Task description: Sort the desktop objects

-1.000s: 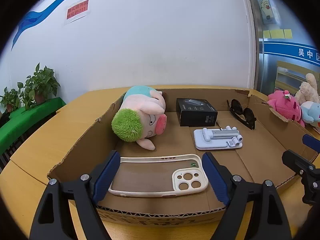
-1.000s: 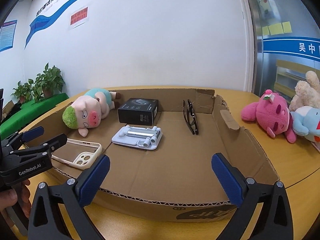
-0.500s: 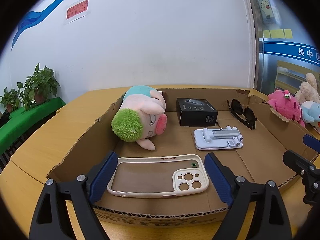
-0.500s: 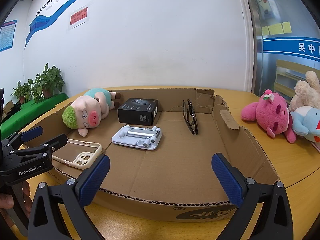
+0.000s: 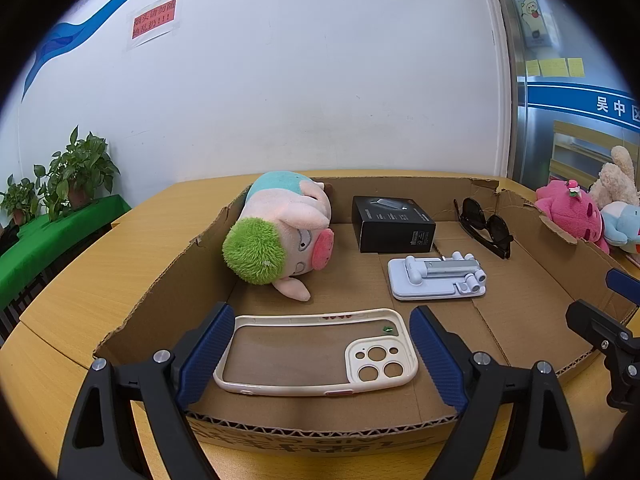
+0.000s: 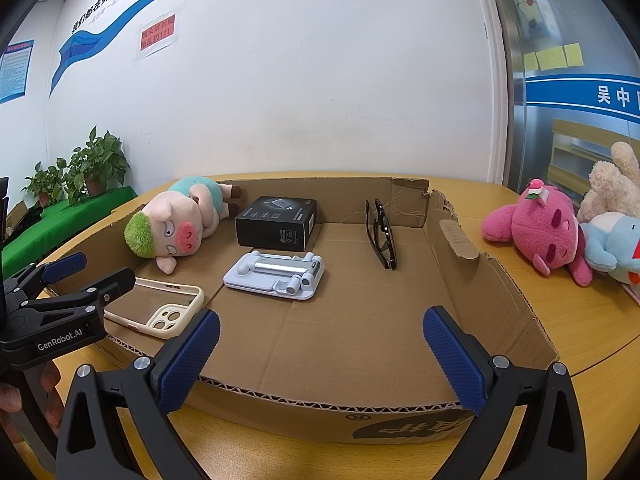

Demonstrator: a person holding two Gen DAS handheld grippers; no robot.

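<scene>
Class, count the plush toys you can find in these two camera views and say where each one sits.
4. A green-haired pig plush lies in the cardboard box's back-left corner. A pink plush, a blue plush and a beige plush sit on the table right of the box. Others may be hidden.

We seem to be in an office or public service room: a white wall (image 6: 300, 80) carries a blue slogan band (image 6: 120, 20) and a red notice (image 6: 157, 33). Potted plants (image 6: 80, 168) stand far left, and sticky notes (image 6: 552, 56) dot a glass partition (image 6: 580, 92) on the right.
</scene>
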